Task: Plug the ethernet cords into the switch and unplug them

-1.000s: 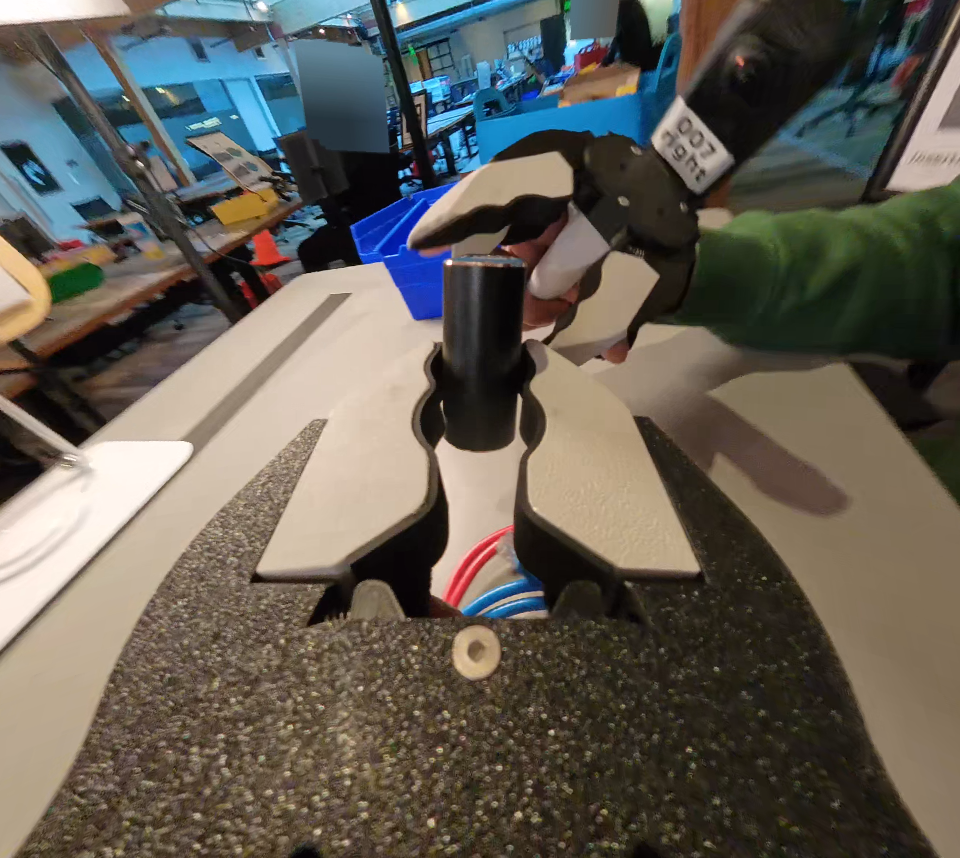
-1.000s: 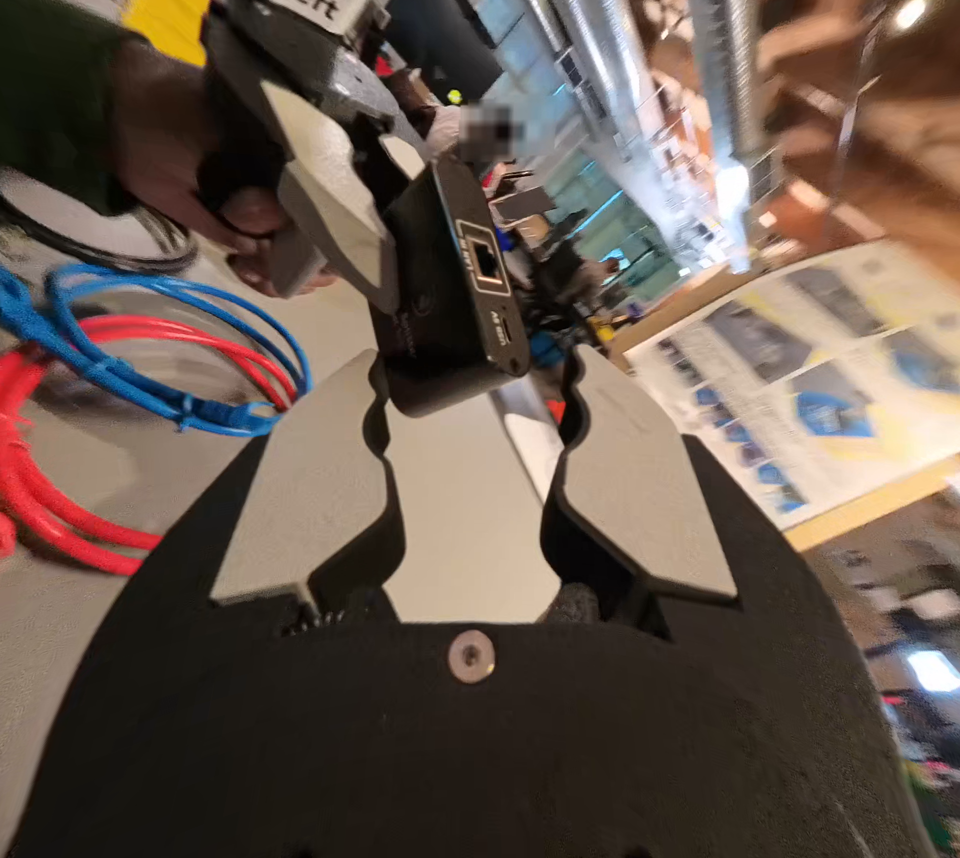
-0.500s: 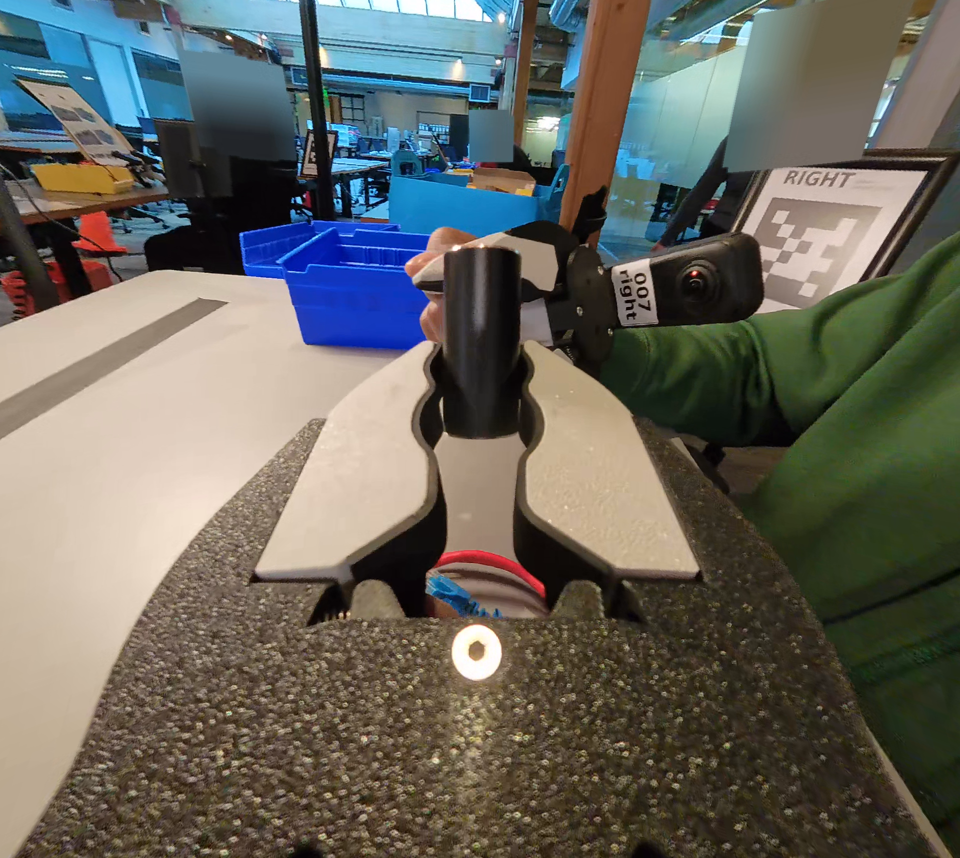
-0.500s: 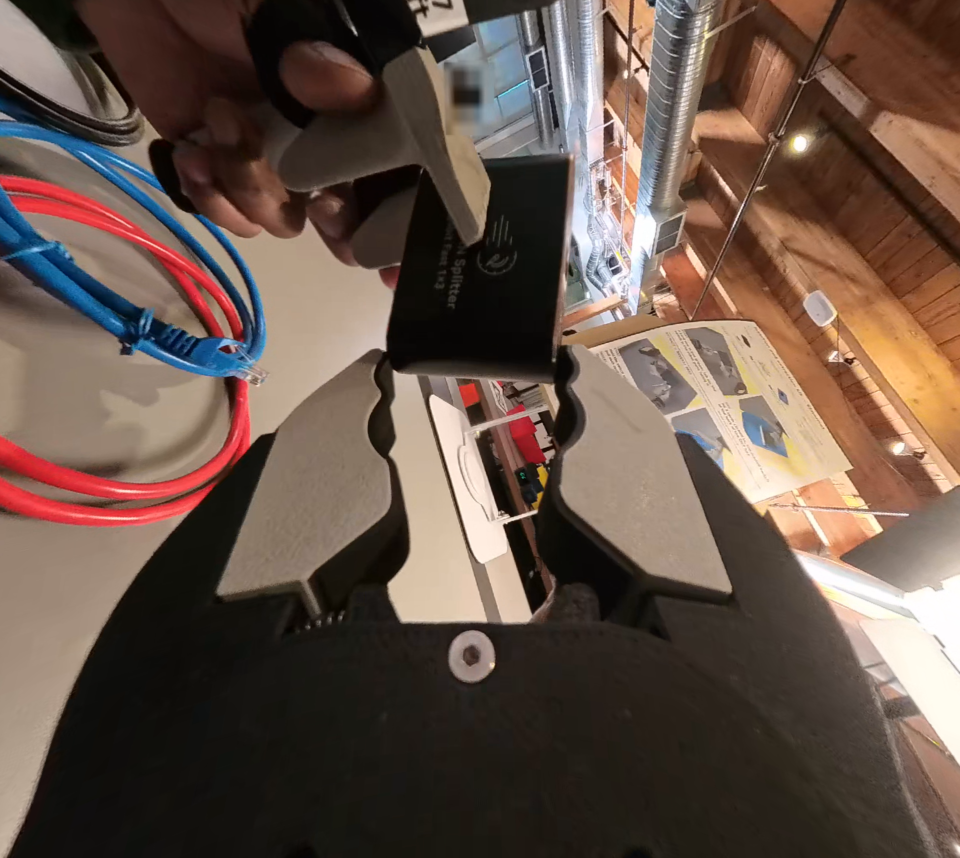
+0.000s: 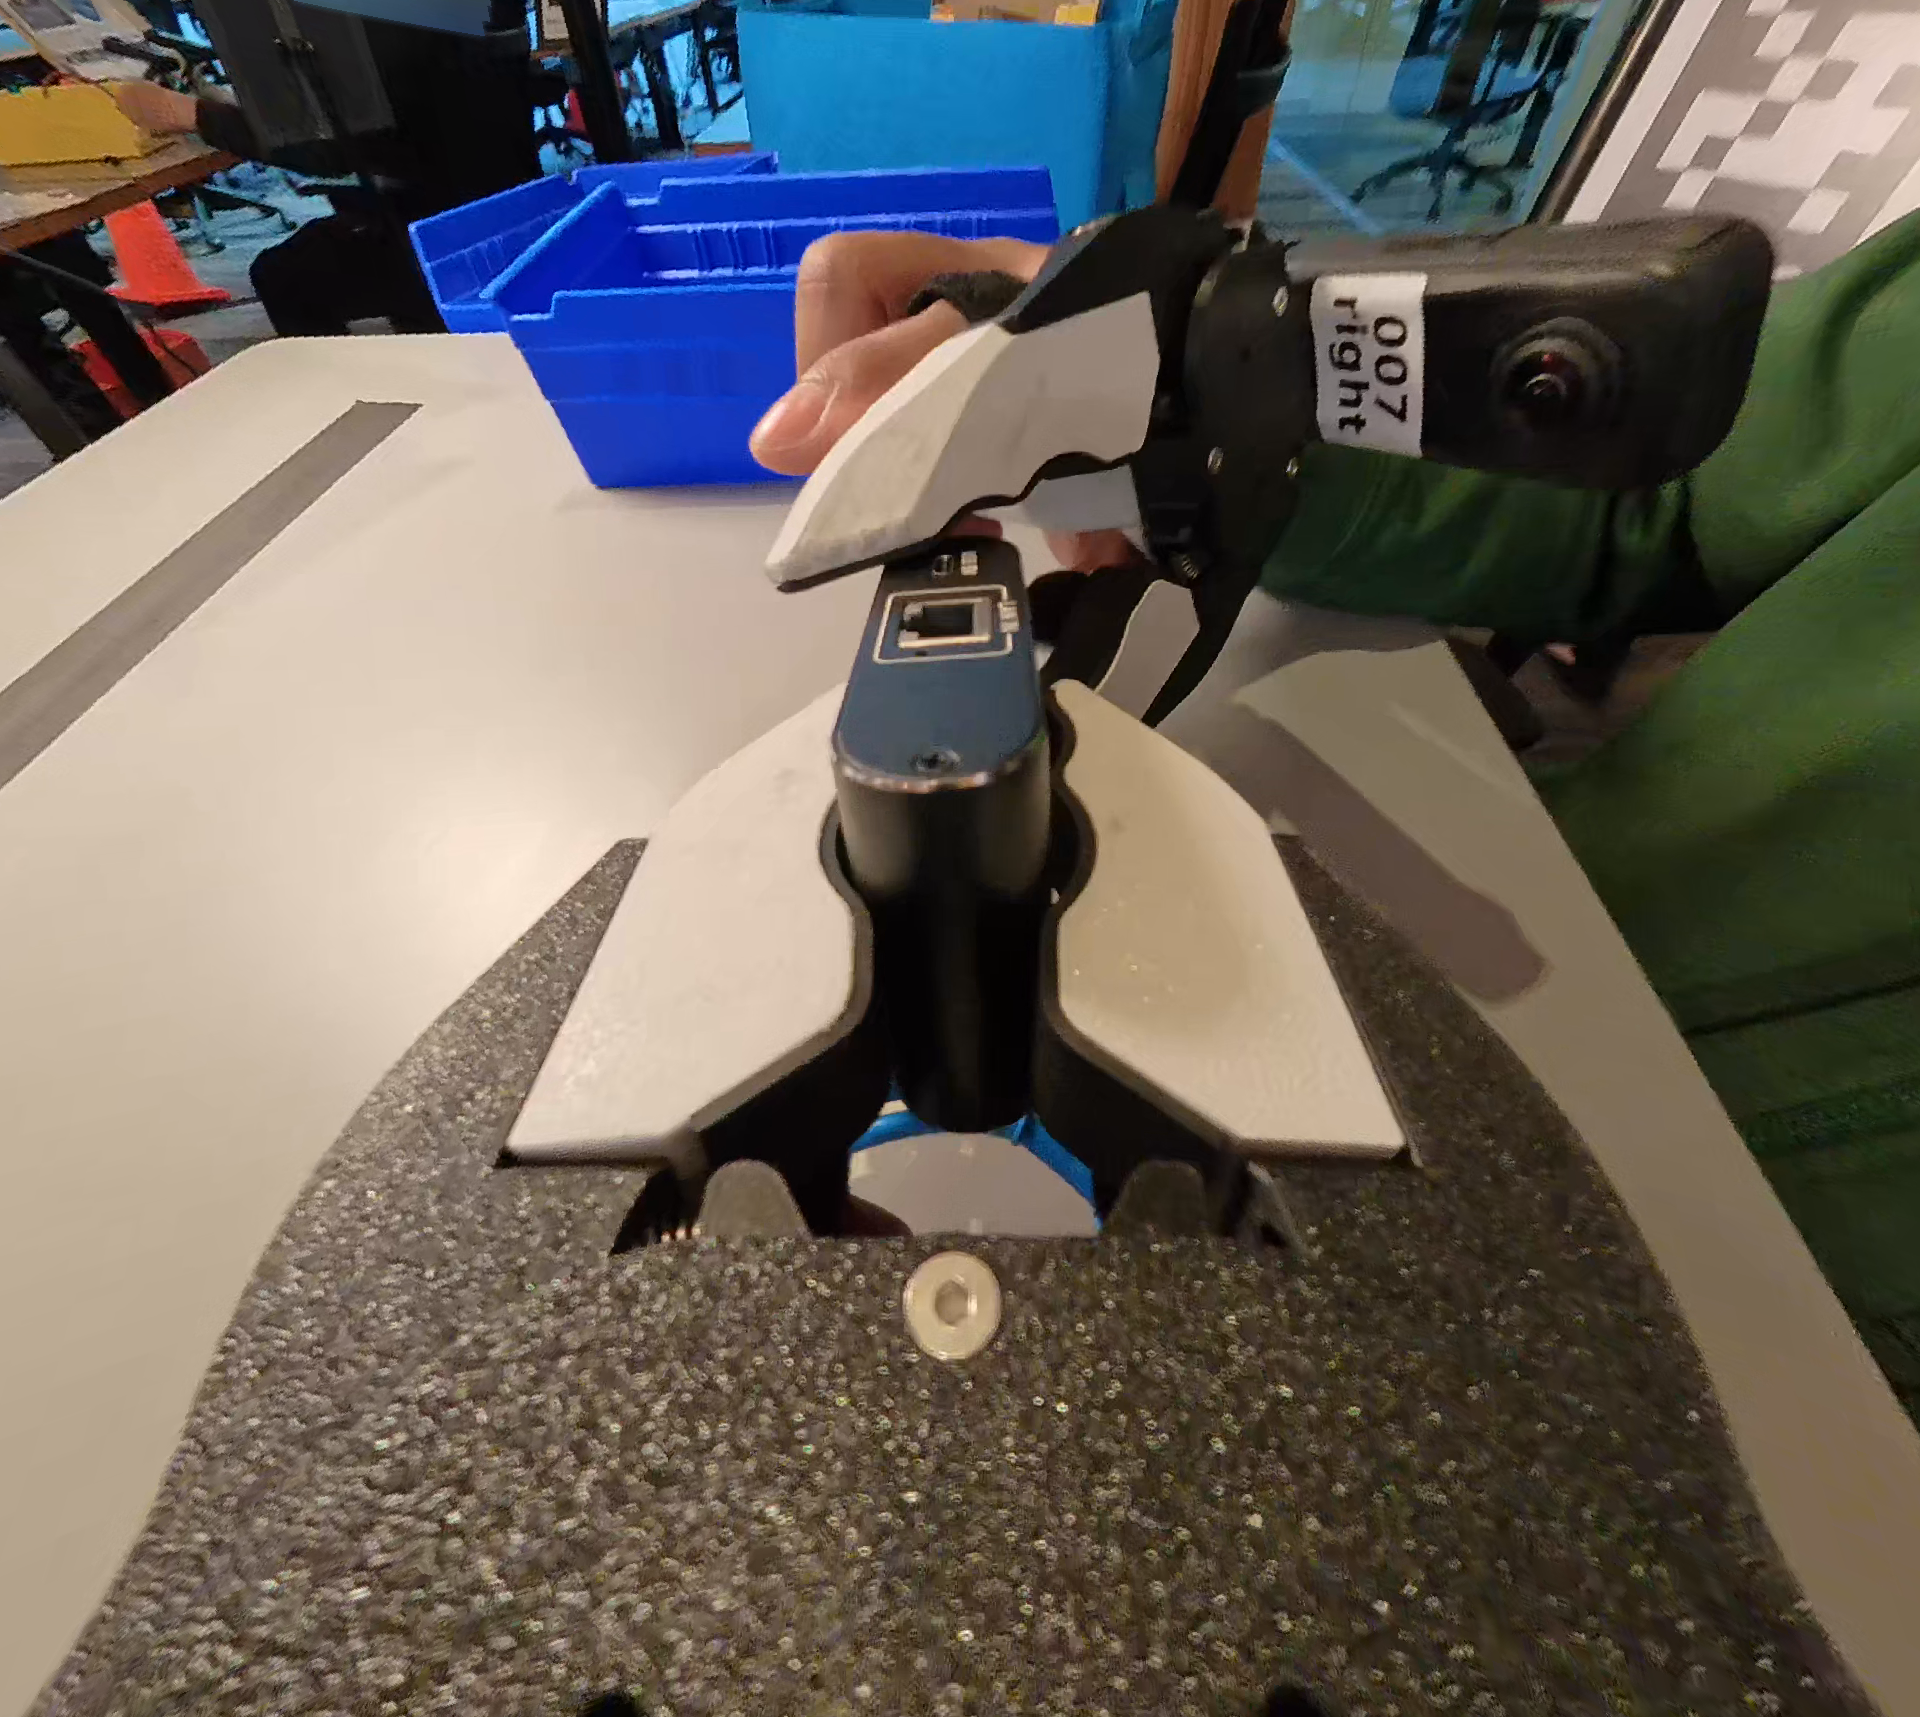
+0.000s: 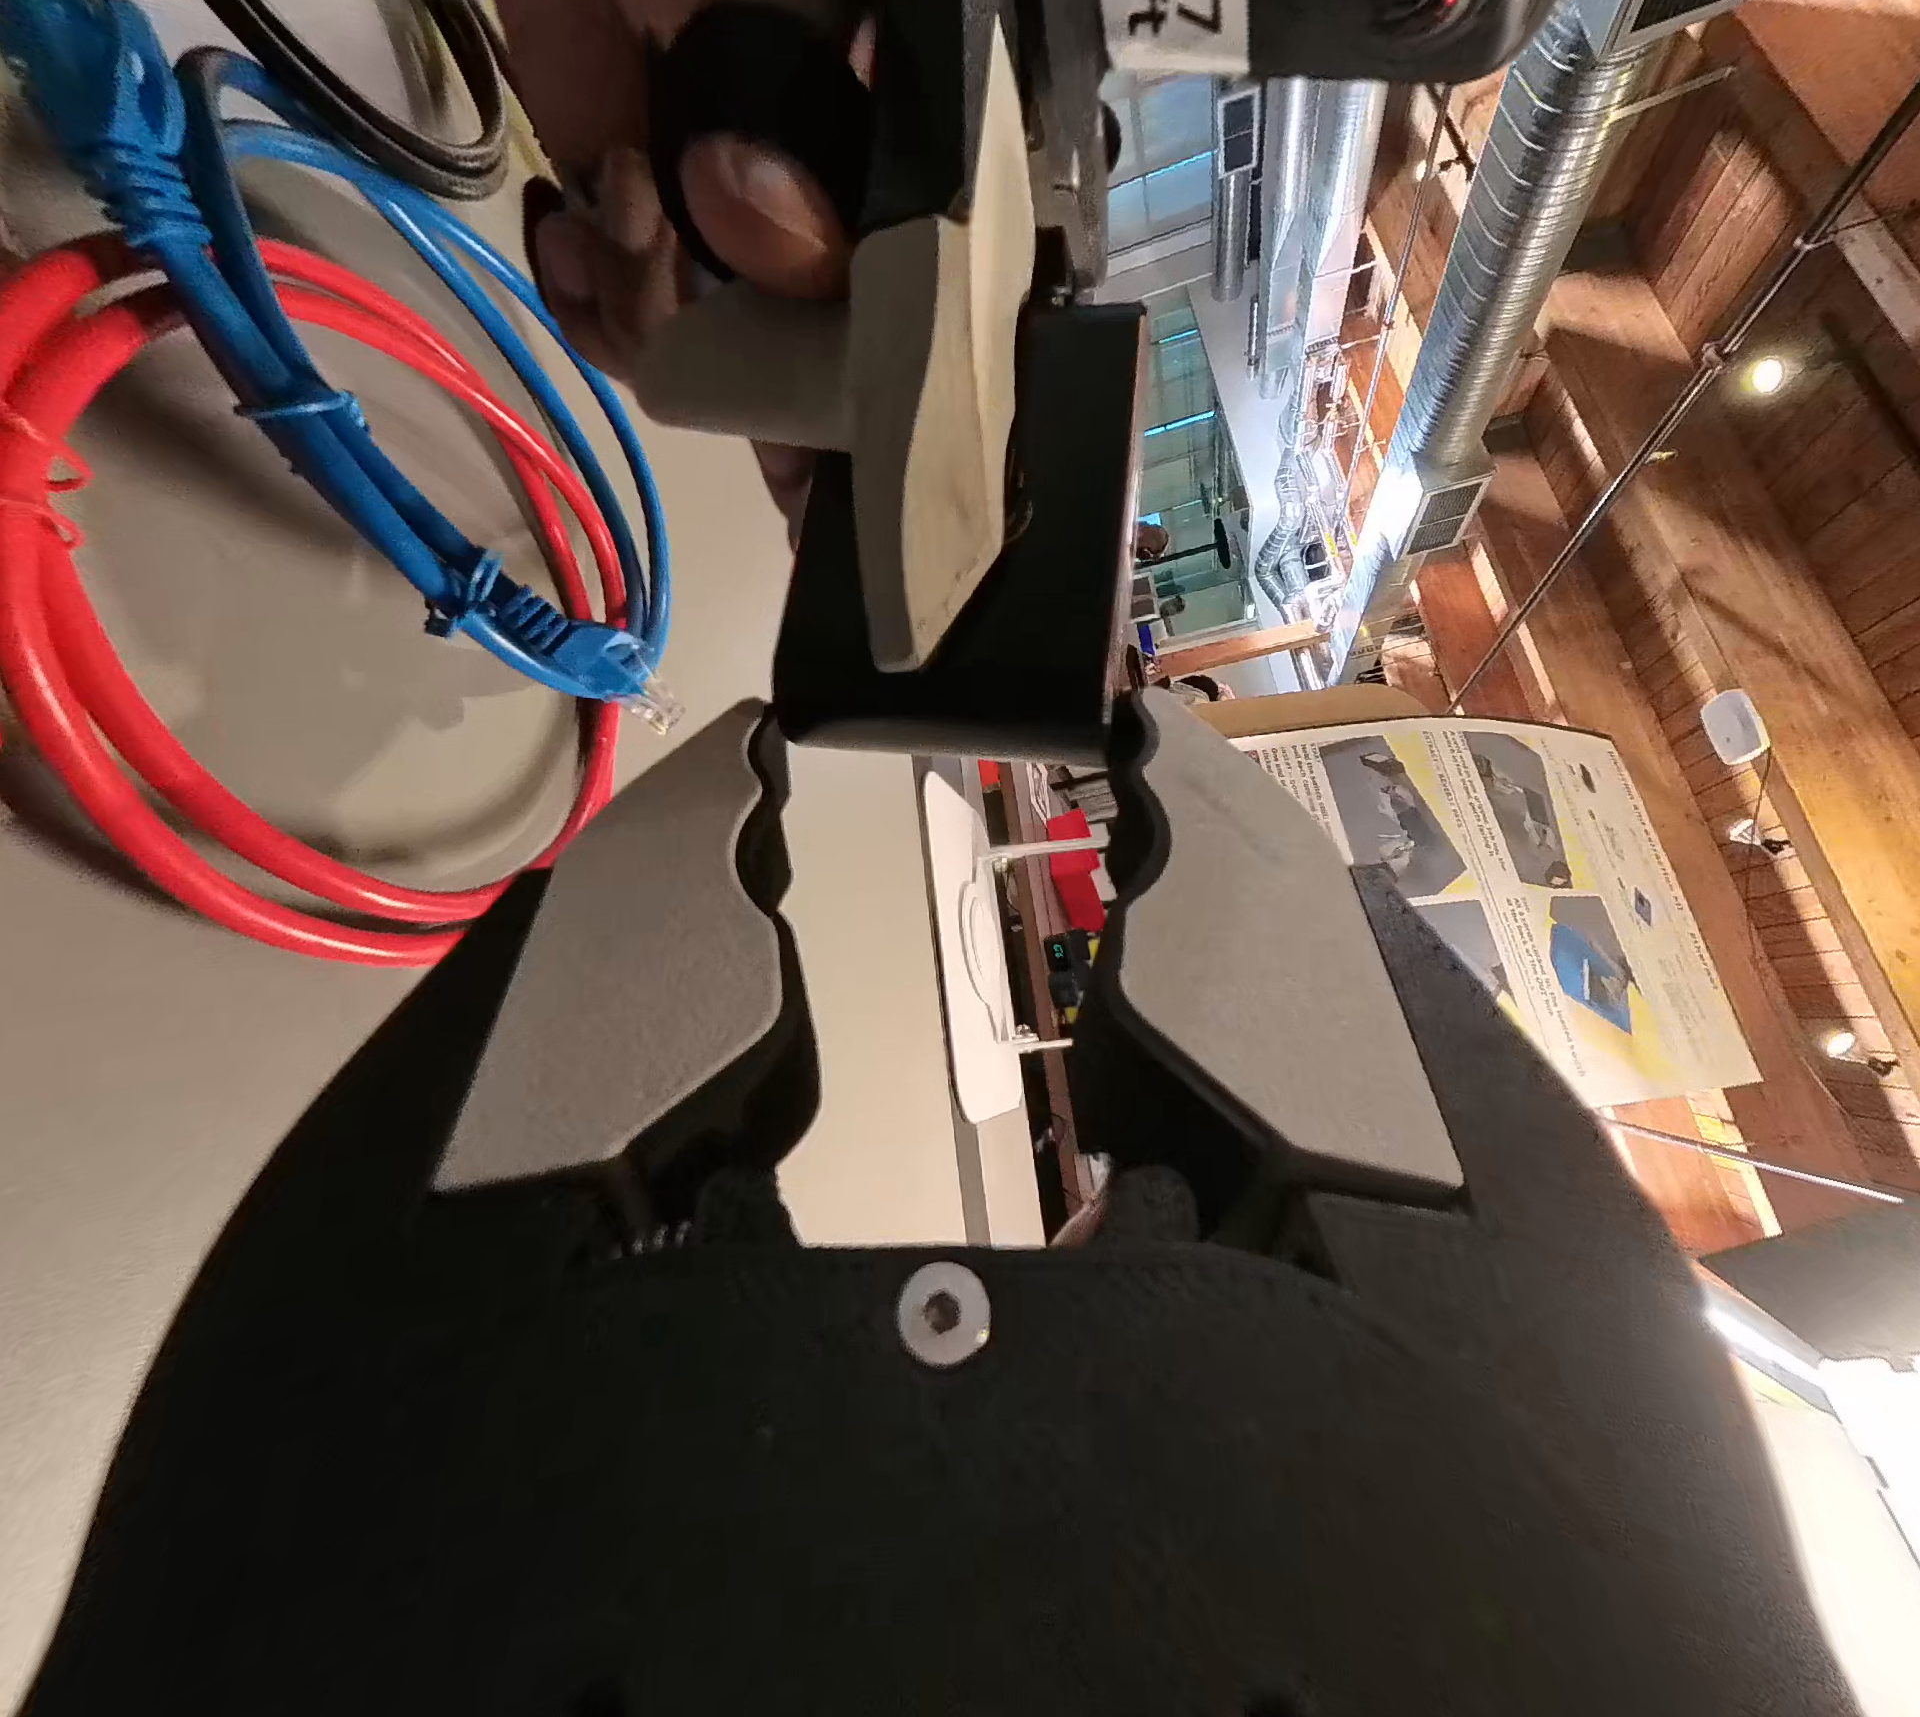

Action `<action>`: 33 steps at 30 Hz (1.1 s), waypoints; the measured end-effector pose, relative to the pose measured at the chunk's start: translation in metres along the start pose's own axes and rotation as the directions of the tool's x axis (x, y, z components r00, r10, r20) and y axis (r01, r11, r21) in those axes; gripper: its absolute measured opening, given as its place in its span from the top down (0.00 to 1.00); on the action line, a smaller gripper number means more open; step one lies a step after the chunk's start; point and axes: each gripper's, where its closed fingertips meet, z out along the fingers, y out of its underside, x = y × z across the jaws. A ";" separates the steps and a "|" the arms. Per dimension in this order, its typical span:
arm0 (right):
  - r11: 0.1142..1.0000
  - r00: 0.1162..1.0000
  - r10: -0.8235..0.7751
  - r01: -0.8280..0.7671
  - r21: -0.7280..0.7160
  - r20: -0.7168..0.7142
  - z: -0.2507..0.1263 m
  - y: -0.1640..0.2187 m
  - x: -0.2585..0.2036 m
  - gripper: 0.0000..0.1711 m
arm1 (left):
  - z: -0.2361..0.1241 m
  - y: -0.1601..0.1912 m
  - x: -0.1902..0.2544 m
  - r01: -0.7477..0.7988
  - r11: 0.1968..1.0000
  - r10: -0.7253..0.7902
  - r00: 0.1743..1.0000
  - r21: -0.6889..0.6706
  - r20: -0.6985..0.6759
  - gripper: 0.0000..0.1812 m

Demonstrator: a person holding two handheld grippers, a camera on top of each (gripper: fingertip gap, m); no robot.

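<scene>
My left gripper (image 5: pixel 940 732) is shut on the black switch (image 5: pixel 940 846) and holds it upright above the table. The switch's end face, with one ethernet port (image 5: pixel 940 623), points up at the camera. The right gripper's upper finger (image 5: pixel 935 441) lies just over the far end of that face. In the right wrist view my right gripper (image 6: pixel 940 732) is open, one fingertip on each side of the switch's (image 6: pixel 1049 524) near edge. The left gripper's finger (image 6: pixel 935 472) clamps the switch. A coiled blue ethernet cord (image 6: pixel 540 618) and a coiled red one (image 6: pixel 260 888) lie unplugged on the table.
Blue plastic bins (image 5: pixel 727 317) stand at the back of the grey table (image 5: pixel 312 732). A black cable (image 6: pixel 343 98) lies beyond the coils. A white pad (image 6: pixel 971 940) sits near the table edge. A person's green sleeve (image 5: pixel 1766 732) fills the right side. The tips of both grippers are at nearly the same place.
The left gripper has tilted the switch so that its port end now faces its camera. The right gripper has moved closer, and its jaws now stand on both sides of the switch's edge.
</scene>
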 end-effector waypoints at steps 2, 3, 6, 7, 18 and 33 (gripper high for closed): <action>1.000 1.000 -0.014 0.015 -0.011 0.002 0.000 0.002 -0.001 0.65 | 0.001 0.005 -0.002 -0.015 0.999 0.015 1.000 -0.032 0.019 0.84; 1.000 1.000 -0.020 0.020 -0.016 0.000 0.001 0.004 -0.002 0.65 | 0.002 0.005 -0.003 -0.011 0.999 0.012 1.000 -0.035 0.023 0.84; 0.999 1.000 -0.014 0.014 -0.033 -0.025 0.002 0.006 0.002 0.65 | 0.001 0.002 -0.007 -0.031 0.999 0.032 0.998 -0.031 0.050 0.84; 0.999 0.999 -0.004 0.002 -0.043 -0.046 0.003 0.007 0.006 0.65 | -0.001 -0.001 -0.010 -0.044 0.999 0.046 0.996 -0.025 0.071 0.84; 0.954 0.938 0.300 -0.297 -0.043 0.175 0.006 0.008 -0.019 0.66 | -0.073 -0.026 -0.072 -0.095 0.993 0.051 0.887 0.074 0.459 0.84; 0.961 0.931 -0.210 0.252 -0.110 0.297 0.032 0.006 -0.076 0.70 | -0.073 -0.017 -0.085 -0.094 0.996 0.081 0.832 -0.003 0.548 0.84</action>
